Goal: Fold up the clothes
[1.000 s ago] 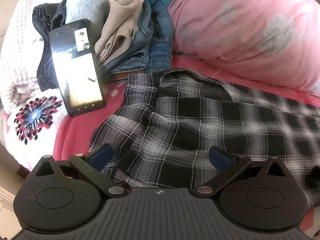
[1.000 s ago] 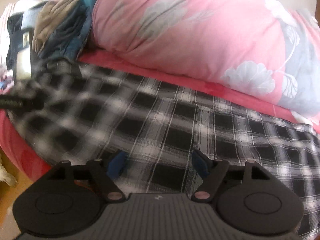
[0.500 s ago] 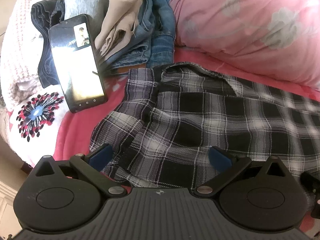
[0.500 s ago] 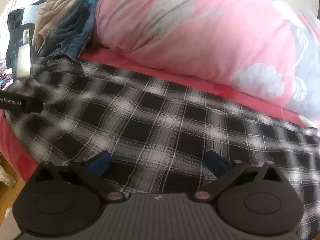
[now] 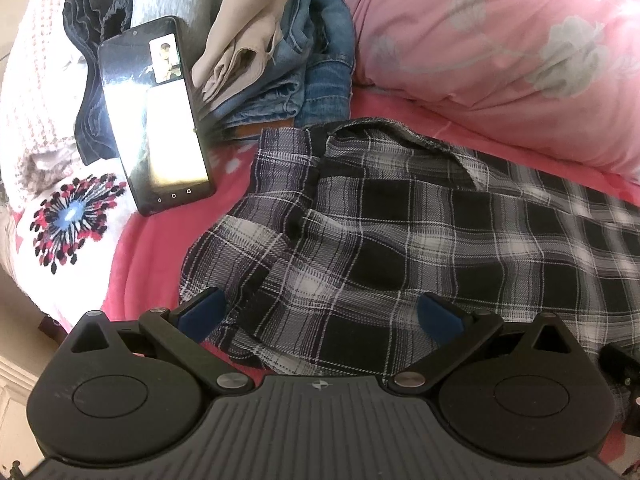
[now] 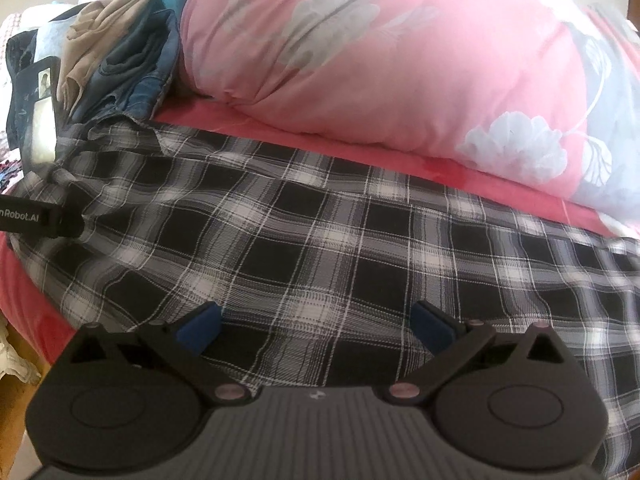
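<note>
Since a second ago, both grippers have eased back a little and the right one's view has sharpened.

From the left wrist, the left gripper [image 5: 320,312] hangs with jaws spread wide and empty over the rumpled near-left end of the plaid shirt [image 5: 400,240]. Its collar lies toward the jeans pile [image 5: 288,80], where a glossy phone [image 5: 154,120] leans.

From the right wrist, the right gripper [image 6: 318,320], equally wide and empty, hovers over the smoother mid-body cloth. The shirt spreads lengthwise along the bed [image 6: 24,280] edge, below a puffy pink pillow [image 6: 380,60].

Thin woven cloth slips easily; pinching both layers at an edge and lifting evenly should keep a fold square.
</note>
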{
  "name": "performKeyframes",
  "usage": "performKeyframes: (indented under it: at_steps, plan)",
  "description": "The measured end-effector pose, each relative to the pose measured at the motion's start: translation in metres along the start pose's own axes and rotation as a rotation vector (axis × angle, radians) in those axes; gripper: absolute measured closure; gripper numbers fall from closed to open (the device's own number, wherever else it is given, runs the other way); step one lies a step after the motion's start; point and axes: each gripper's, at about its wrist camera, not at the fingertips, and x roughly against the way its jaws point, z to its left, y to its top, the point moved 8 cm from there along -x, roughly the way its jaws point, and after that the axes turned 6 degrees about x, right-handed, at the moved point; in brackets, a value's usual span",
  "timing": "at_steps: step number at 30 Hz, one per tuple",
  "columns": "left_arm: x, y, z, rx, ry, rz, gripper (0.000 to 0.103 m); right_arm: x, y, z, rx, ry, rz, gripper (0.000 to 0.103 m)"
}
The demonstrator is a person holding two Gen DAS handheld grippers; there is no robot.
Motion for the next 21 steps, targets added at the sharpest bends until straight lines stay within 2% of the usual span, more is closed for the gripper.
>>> performKeyframes:
  at_steps: [6, 16, 21]
  plan:
    - [0.0, 0.0, 0.001, 0.005, -0.004, 0.004, 0.0, -0.002, 0.0, -0.002, -0.01, 0.01, 0.017, 0.0]
    - [0.036, 0.011, 0.022, 0.012, 0.0, -0.157, 0.0, -0.004, 0.002, -0.003, -0.015, 0.017, 0.034, 0.0]
    - [0.037, 0.017, 0.01, 0.031, -0.082, -0.173, 0.0, -0.001, 0.001, -0.004, -0.013, 0.017, 0.03, 0.0]
